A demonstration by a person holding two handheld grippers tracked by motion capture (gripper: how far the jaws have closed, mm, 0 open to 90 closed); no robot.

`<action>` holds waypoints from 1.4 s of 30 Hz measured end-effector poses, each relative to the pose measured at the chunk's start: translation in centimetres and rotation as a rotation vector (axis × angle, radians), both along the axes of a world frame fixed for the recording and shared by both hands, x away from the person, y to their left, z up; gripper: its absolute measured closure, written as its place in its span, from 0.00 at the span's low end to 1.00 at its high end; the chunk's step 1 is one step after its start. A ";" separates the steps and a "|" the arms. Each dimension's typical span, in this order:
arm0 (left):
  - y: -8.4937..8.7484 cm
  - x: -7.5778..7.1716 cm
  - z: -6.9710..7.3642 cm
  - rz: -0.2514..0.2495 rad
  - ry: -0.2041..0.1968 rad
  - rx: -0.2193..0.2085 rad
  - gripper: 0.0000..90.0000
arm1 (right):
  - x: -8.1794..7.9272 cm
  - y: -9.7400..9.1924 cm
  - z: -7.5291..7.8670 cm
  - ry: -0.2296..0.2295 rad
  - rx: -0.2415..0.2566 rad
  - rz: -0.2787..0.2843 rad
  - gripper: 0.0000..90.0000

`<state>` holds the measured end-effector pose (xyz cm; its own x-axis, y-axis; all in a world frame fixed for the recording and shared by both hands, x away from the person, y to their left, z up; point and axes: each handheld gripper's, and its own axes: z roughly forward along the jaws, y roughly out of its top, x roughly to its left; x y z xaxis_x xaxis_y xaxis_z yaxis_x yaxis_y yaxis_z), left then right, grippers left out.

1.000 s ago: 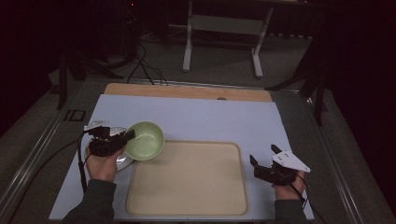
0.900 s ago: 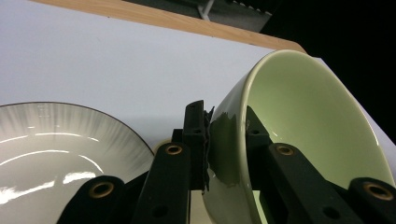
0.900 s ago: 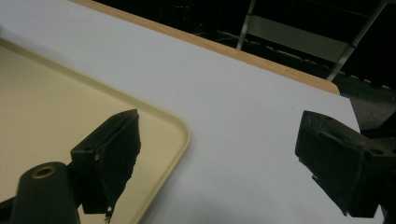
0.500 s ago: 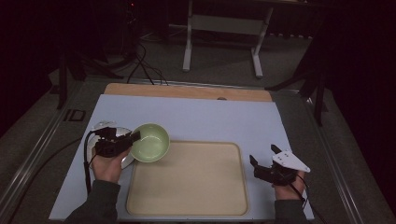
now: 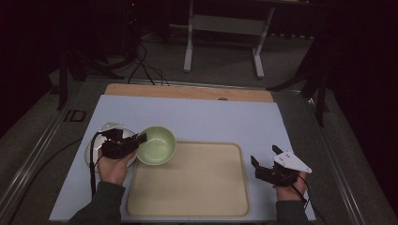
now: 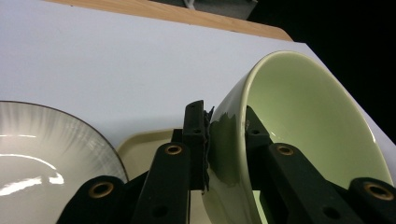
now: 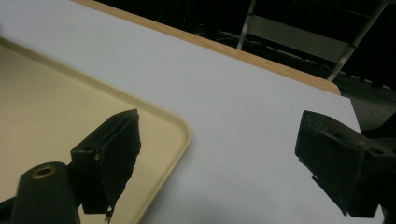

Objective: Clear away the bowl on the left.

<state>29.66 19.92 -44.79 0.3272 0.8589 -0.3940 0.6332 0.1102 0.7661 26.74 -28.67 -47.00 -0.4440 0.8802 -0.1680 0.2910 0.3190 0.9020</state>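
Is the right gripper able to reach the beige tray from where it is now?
Probably yes. The right gripper is open and holds nothing, it sits just beside the right edge of the beige tray, and nothing lies between them.

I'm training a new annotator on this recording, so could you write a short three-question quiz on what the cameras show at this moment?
1. True or false: the left gripper has its jaws shut on the rim of the green bowl.
2. The right gripper is: A) open and holding nothing, B) shut on the tray, C) shut on a plate.
3. Fill in: beside the bowl, under the person's left hand, lies a grey ____.

Key
1. True: one jaw is inside the wall, one outside.
2. A: it sits at the right edge of the beige tray.
3. plate.
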 end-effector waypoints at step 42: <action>-3.5 -0.1 -0.7 -0.103 0.024 0.031 0.87 | 0.0 -0.1 0.0 -0.002 -0.002 0.000 0.15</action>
